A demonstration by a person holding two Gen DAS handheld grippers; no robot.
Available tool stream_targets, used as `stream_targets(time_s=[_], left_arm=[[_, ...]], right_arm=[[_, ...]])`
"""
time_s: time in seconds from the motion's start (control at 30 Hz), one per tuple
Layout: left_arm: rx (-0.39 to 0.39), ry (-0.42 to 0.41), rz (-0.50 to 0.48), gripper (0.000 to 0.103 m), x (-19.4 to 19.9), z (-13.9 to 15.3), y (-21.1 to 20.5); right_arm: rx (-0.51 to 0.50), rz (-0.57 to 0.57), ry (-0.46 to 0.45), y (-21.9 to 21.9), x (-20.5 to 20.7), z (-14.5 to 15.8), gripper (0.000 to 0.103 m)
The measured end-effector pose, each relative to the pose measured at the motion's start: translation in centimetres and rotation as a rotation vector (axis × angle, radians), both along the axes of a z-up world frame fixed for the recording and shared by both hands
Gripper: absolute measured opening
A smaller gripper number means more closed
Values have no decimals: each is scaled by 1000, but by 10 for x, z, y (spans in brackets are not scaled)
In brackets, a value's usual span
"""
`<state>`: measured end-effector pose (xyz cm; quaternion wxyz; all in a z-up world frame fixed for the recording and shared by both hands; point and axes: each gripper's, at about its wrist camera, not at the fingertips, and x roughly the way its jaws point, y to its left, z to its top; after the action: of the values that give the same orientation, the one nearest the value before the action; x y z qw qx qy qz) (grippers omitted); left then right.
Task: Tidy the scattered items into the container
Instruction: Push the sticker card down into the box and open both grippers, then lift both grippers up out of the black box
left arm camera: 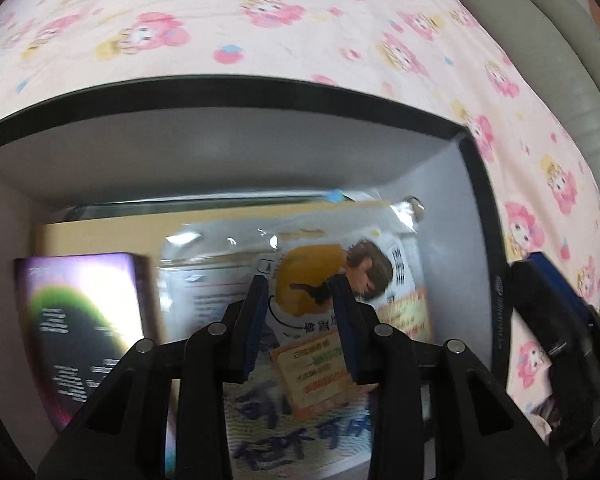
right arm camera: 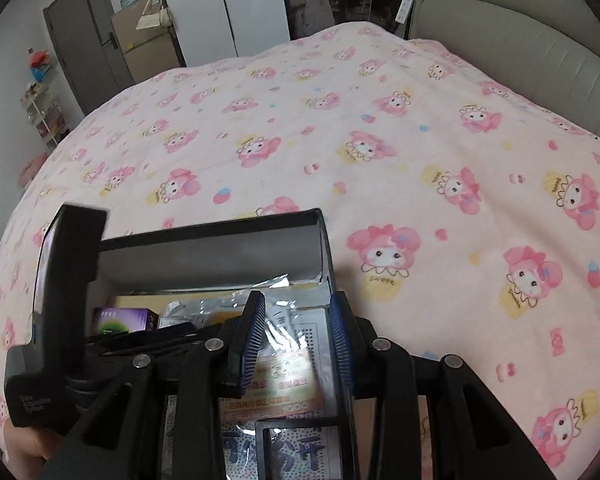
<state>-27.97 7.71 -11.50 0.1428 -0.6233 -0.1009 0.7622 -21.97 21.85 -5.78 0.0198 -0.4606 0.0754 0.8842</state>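
Both tongs over the box, nothing gripped.

I have the left gripper (left arm camera: 300, 284) pointing down into the container (left arm camera: 228, 92), jaws partly apart and empty. The printed packet (left arm camera: 340, 240) lies flat right beneath it, long axis running away from me, the purple box (left arm camera: 80, 320) to its left. My right gripper (right arm camera: 298, 300) hangs over the right wall, also part open, empty, farther off.

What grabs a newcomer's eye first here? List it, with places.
The pink cartoon-print blanket fills the bed. At its near edge sits a black-rimmed storage box, holding a plastic-wrapped packet at centre and a purple box on the left. Both grippers hover above, nothing between their fingers.
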Motion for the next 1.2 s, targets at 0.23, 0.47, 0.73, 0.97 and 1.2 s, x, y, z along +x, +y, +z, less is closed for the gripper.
stream_targets(time_s=[0.23,0.47,0.73,0.97,1.2], left_arm=[[134,26,71,32,10,11,-30],[95,-38,116,29,9,-5,-44],[173,-40,118,29,5,-5,-39],[225,-88,45,32,0,-11,-19],[145,-10,139,32,8,1,-32]], right_arm=[[-20,25,-18,-5,-2,-7,29],[-78,153,-144,-31,-10,-32,29],[-113,163,-327,-35,-13,-71,29],[-110,155,-329,-36,-8,-73,30],[-144,147,-308,-31,-10,-68,29]])
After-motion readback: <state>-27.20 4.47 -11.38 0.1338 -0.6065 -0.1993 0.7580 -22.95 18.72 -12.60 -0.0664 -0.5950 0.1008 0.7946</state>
